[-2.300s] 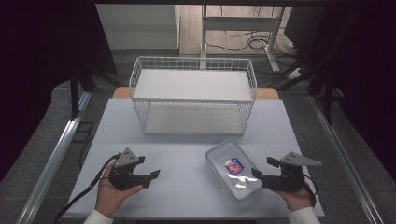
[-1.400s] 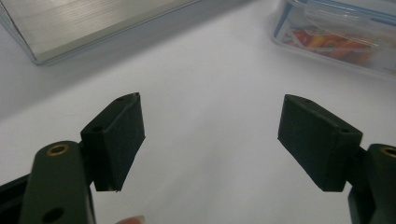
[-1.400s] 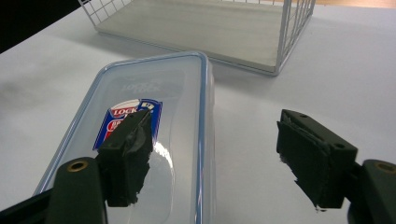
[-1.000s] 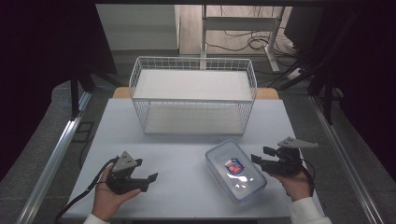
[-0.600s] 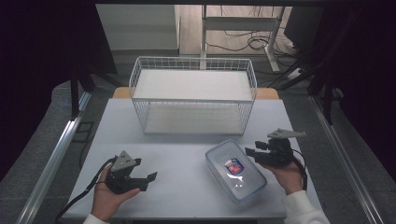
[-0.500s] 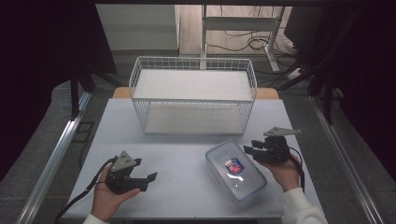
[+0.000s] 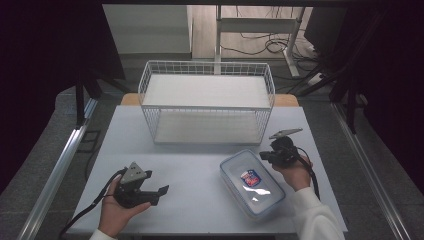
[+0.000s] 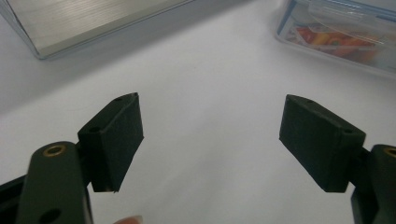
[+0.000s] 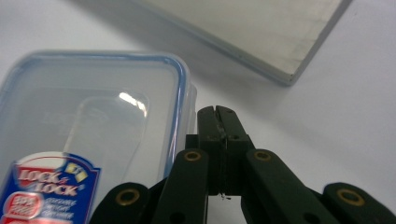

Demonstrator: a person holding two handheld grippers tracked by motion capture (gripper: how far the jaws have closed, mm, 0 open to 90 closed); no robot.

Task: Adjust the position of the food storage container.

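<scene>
The box (image 9: 88, 116) left of the right gripper's (image 9: 217, 109) shut black jaws is clear plastic with a blue line around the rim of its lid. Its sticker (image 9: 49, 189) is dark blue with a white edge, white lettering, a small yellow mark and a red patch below. Brass-coloured rivets (image 9: 192, 156) dot the black arms behind those jaws. The table (image 8: 201, 93) between the left gripper's (image 8: 210, 135) parted black jaws is plain white. Beyond them, the same box (image 8: 341, 28) shows red, orange and yellow print through its clear wall. The wire basket (image 7: 207, 100) is white, with a pale grey floor.
</scene>
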